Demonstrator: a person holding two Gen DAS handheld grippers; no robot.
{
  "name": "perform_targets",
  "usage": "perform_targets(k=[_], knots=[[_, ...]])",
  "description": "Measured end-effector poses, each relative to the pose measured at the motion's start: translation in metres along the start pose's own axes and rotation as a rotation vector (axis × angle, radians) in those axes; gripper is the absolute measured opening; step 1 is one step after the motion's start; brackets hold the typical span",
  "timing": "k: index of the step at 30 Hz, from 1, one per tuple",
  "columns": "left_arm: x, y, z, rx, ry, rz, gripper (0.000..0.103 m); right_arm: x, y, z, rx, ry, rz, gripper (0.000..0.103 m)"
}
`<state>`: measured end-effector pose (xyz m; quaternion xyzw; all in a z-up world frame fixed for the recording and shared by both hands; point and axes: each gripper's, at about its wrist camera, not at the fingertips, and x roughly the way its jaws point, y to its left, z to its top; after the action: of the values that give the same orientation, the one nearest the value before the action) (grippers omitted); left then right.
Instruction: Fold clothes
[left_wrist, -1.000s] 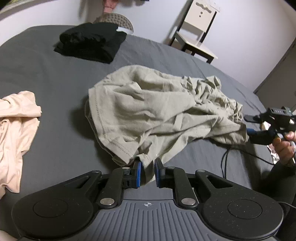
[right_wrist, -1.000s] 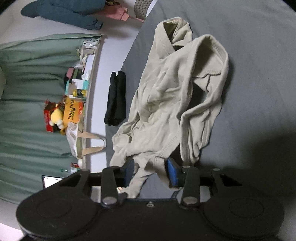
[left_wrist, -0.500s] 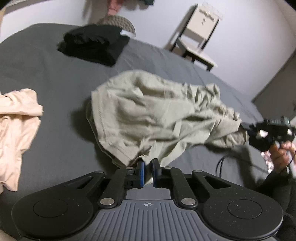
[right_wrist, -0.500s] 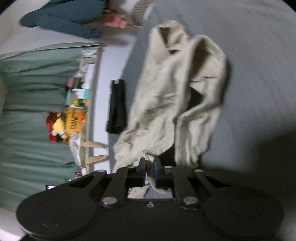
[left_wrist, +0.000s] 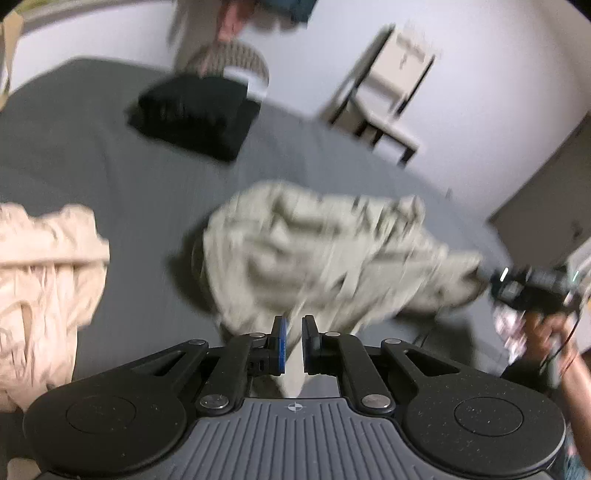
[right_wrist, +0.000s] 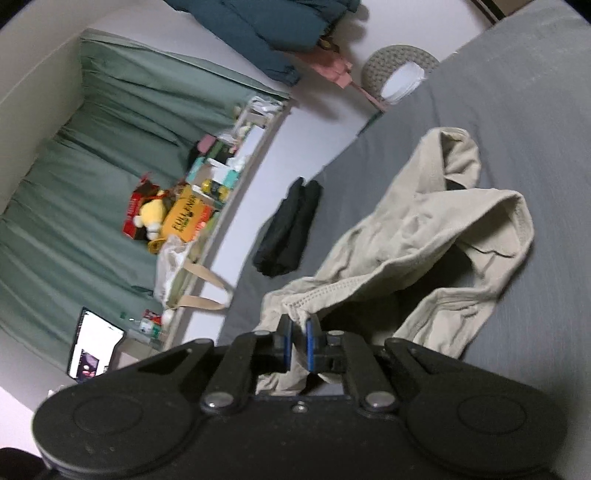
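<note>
A crumpled beige shirt (left_wrist: 325, 254) lies on the grey bed (left_wrist: 110, 177), blurred by motion in the left wrist view. My left gripper (left_wrist: 293, 341) is shut on the shirt's near edge. My right gripper (right_wrist: 298, 341) is shut on the shirt's stitched hem (right_wrist: 325, 291) and also shows at the right of the left wrist view (left_wrist: 532, 288), pulling the cloth taut. The shirt (right_wrist: 424, 236) hangs slack between the two grips, partly lifted off the bed (right_wrist: 517, 92).
A folded black garment (left_wrist: 192, 114) lies at the far side of the bed, also in the right wrist view (right_wrist: 291, 229). A pale pink garment (left_wrist: 40, 280) lies at the left. A white chair (left_wrist: 388, 88) stands beyond the bed. A cluttered shelf (right_wrist: 207, 192) runs along green curtains.
Both grippers closed on the shirt's edge a second ago and have since lifted and pulled it. The shirt has risen partly off the bed and both views have swung.
</note>
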<state>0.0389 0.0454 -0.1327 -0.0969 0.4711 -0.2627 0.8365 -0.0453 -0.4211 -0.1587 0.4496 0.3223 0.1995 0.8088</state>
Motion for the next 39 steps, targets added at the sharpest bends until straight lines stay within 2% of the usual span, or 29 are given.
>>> perform_targets(k=[2,5,11,12,14,15,16,18,21,26,31,35,37,39], knots=[[0.01,0.001,-0.007,0.02,0.047,0.019,0.01,0.0,-0.002,0.001,0.02,0.003,-0.002,0.008],[0.026,0.005,-0.016,-0.021,0.115,0.006,0.013,0.0,-0.005,0.0,0.034,0.013,-0.004,0.009],[0.04,0.008,-0.024,-0.096,0.159,-0.026,0.014,0.002,-0.01,-0.003,0.065,0.022,-0.003,0.009],[0.041,0.009,-0.024,-0.13,0.161,-0.042,0.018,0.002,-0.011,-0.004,0.069,0.023,-0.001,0.009],[0.039,0.013,-0.025,-0.183,0.15,-0.054,0.038,0.003,-0.012,-0.004,0.076,0.026,0.002,0.009],[0.037,0.015,-0.026,-0.209,0.143,-0.057,0.056,0.004,-0.012,-0.005,0.078,0.028,0.003,0.009],[0.036,0.017,-0.027,-0.234,0.136,-0.061,0.061,0.005,-0.012,-0.005,0.08,0.031,0.004,0.01],[0.033,0.017,-0.026,-0.249,0.116,-0.051,0.061,0.005,-0.013,-0.005,0.084,0.034,0.006,0.01],[0.033,0.024,-0.027,-0.33,0.106,-0.111,0.06,0.006,-0.013,-0.006,0.092,0.035,0.011,0.01],[0.04,0.03,-0.03,-0.401,0.126,-0.155,0.058,0.008,-0.013,-0.007,0.099,0.041,0.013,0.011],[0.051,0.032,-0.034,-0.459,0.144,-0.186,0.035,0.009,-0.014,-0.008,0.107,0.041,0.017,0.011],[0.059,0.028,-0.035,-0.457,0.146,-0.168,0.019,0.01,-0.014,-0.008,0.109,0.048,0.014,0.012],[0.059,0.025,-0.036,-0.445,0.134,-0.162,0.004,0.011,-0.014,-0.009,0.111,0.053,0.009,0.012],[0.059,0.023,-0.036,-0.433,0.123,-0.155,0.003,0.012,-0.015,-0.009,0.119,0.059,0.006,0.014]])
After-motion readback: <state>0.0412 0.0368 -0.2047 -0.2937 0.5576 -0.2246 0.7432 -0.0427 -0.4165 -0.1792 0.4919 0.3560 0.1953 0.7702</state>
